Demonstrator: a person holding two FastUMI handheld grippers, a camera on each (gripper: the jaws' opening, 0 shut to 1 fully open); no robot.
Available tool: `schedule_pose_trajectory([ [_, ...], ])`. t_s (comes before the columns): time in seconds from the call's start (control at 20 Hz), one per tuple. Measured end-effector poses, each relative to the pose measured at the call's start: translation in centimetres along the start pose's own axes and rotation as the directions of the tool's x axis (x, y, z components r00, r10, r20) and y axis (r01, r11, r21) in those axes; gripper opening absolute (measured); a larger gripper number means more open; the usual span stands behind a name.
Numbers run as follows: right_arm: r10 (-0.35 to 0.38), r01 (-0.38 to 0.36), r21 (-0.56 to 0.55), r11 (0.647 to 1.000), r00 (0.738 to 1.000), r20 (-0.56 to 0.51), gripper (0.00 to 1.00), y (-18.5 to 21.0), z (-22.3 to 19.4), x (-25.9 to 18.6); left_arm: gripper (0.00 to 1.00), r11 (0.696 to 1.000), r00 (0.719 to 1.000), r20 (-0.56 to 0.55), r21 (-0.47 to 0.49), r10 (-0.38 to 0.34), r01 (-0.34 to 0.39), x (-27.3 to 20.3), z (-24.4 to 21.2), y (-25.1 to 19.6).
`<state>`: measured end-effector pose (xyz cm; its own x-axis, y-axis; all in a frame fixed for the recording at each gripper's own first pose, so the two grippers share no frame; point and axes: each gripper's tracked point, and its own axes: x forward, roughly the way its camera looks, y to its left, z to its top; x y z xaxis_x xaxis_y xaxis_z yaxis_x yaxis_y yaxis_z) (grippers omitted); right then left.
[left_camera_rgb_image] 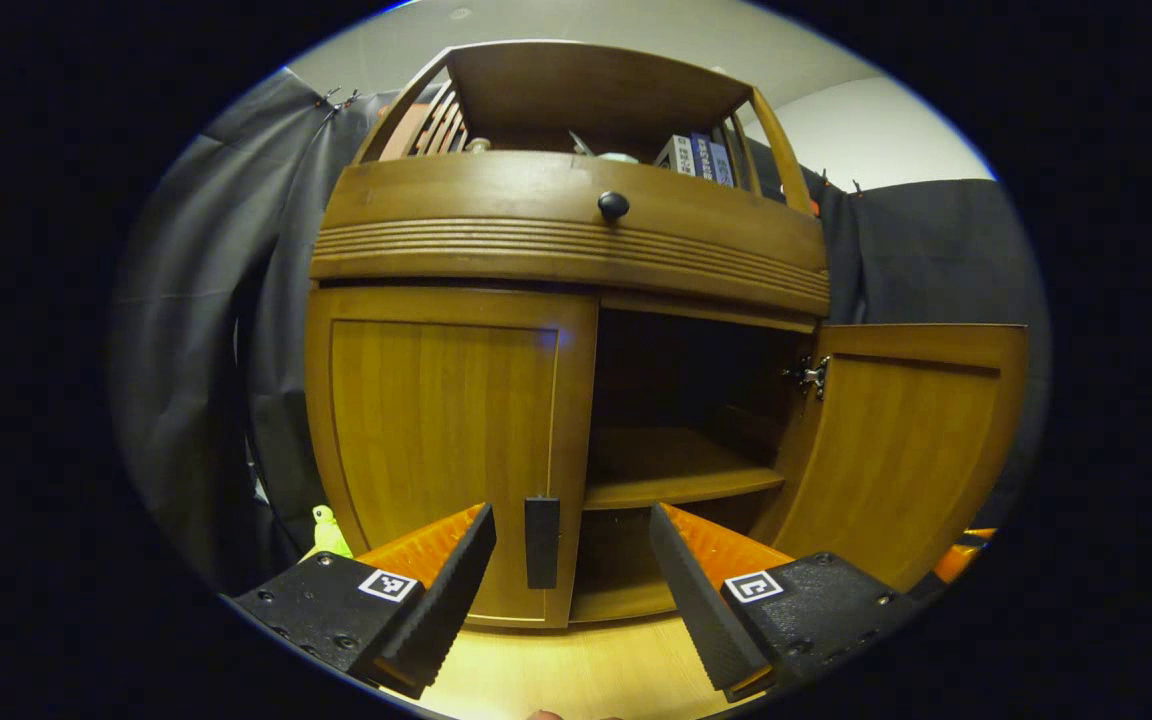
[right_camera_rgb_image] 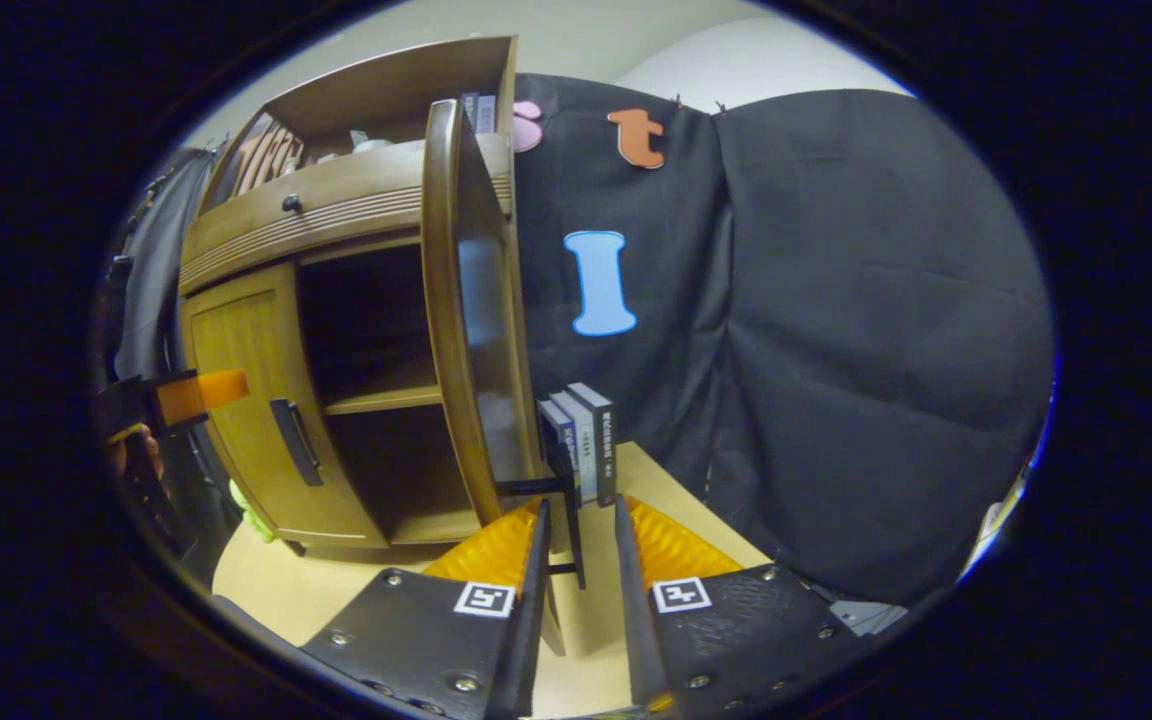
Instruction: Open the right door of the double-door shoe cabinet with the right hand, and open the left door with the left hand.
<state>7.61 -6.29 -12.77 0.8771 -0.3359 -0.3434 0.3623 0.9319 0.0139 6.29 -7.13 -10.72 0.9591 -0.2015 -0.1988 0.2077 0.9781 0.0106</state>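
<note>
Left gripper view shows the shoe cabinet [left_camera_rgb_image: 576,250] with its right door [left_camera_rgb_image: 896,450] swung wide and its left door [left_camera_rgb_image: 446,440] shut, so the left-door step is in hand. The left gripper [left_camera_rgb_image: 572,580] hangs with jaws spread either side of the left door handle [left_camera_rgb_image: 541,541], apparently short of it. In the right gripper view the right gripper [right_camera_rgb_image: 579,560] brackets the right door handle [right_camera_rgb_image: 570,500] with a narrow gap, contact unclear; next, the left should advance, clamp and pull outward.

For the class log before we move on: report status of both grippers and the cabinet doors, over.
Right gripper around right door's handle, grip unclear; right door open. Left gripper open, facing left door's handle; left door shut. No obstruction between them.
</note>
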Motion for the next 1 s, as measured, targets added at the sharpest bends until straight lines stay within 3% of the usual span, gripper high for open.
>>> schedule_pose_trajectory([
  [0.35,-0.138,0.137,0.025,0.99,0.99,0.038,0.36,-3.1,0.8,0.0,0.96,0.999,0.997,-0.065,0.022,0.047,-0.046,5.8,-3.5,2.1],
  [0.45,-0.128,0.126,0.049,0.991,0.991,0.042,0.41,-2.6,0.9,0.1,0.93,0.998,0.995,-0.09,0.032,0.052,-0.049,6.6,-4.9,2.5],
  [0.5,-0.128,0.126,0.057,0.99,0.991,0.041,0.31,-2.4,0.8,0.3,0.9,0.998,0.993,-0.102,0.038,0.058,-0.054,6.9,-5.4,2.7],
  [0.55,-0.141,0.139,0.054,0.989,0.989,0.043,0.31,-2.7,0.8,0.4,0.84,0.998,0.993,-0.106,0.042,0.06,-0.056,7.3,-5.7,2.9],
  [0.6,-0.151,0.149,0.048,0.988,0.987,0.047,0.36,-3.0,0.9,0.3,0.88,0.997,0.992,-0.107,0.045,0.066,-0.061,7.5,-5.9,3.0],
  [0.75,-0.157,0.155,0.054,0.986,0.986,0.051,0.36,-3.1,1.0,0.0,0.87,0.997,0.991,-0.116,0.051,0.059,-0.054,7.9,-6.2,3.0],
  [0.95,-0.171,0.165,0.075,0.983,0.983,0.071,0.36,-3.3,2.1,-0.7,0.75,0.994,0.991,-0.11,0.086,0.069,-0.06,8.1,-6.2,3.9],
  [1.0,-0.173,0.167,0.073,0.983,0.982,0.08,0.36,-3.5,2.4,-1.0,0.68,0.993,0.992,-0.108,0.097,0.071,-0.061,7.9,-6.2,4.2],
])
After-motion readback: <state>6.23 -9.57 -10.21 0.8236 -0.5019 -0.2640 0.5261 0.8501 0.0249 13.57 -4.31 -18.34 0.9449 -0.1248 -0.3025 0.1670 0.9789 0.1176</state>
